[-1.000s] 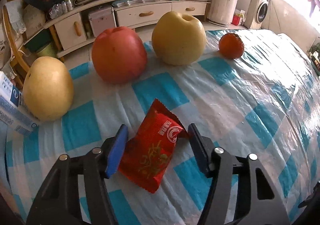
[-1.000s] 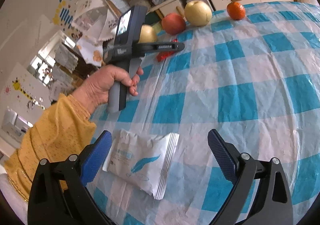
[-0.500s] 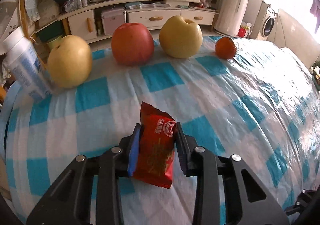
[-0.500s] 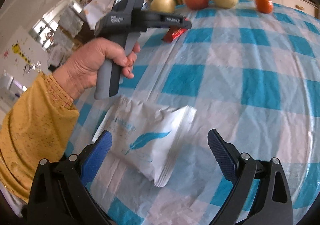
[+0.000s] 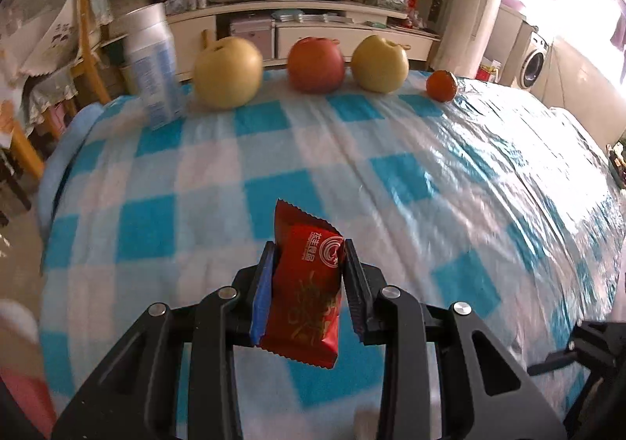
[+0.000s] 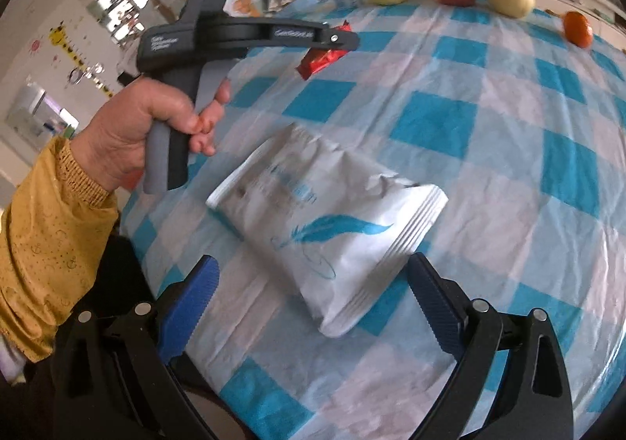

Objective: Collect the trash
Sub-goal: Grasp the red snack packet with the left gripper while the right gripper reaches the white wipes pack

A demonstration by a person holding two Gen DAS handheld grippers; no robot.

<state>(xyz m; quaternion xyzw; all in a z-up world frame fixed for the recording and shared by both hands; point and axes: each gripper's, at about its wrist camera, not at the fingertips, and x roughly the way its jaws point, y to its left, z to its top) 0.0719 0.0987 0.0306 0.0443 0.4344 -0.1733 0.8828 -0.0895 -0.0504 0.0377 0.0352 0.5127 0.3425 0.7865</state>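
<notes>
Blue-and-white checked cloth (image 5: 450, 166) under a clear plastic sheet covers the table, and behind it runs a cream sideboard (image 5: 313, 15) crowded with bottles and bags, with a washing machine (image 5: 534, 62) in the bright corner at about two o'clock.

Along the far edge sits a row of fruit: a yellow pear (image 5: 228, 72) at eleven o'clock, a red apple (image 5: 316, 64) at twelve, a second yellow pear (image 5: 379, 63) just past it, and a small orange (image 5: 441, 86) at one o'clock. A white and blue carton (image 5: 150, 66) stands just left of the first pear.

The left gripper (image 5: 307, 272) is clamped on a red snack wrapper (image 5: 305, 283), its jaws drawn close with only the packet's width between them. The wrapper stands nearly upright between the pads, its crimped top poking above them and its bottom edge hanging below. From the right wrist view it appears lifted off the cloth, dangling under the gripper tip (image 6: 336, 39), with the person's hand (image 6: 152, 131) in a mustard sleeve squeezing the handle.

The right gripper (image 6: 313, 283) is spread wide, grasping nothing. A crumpled white packet (image 6: 328, 221) with a blue feather print lies flat on the cloth ahead of it, at twelve o'clock; its near corner reaches between the two blue pads (image 6: 434, 303), but neither appears to touch it.
</notes>
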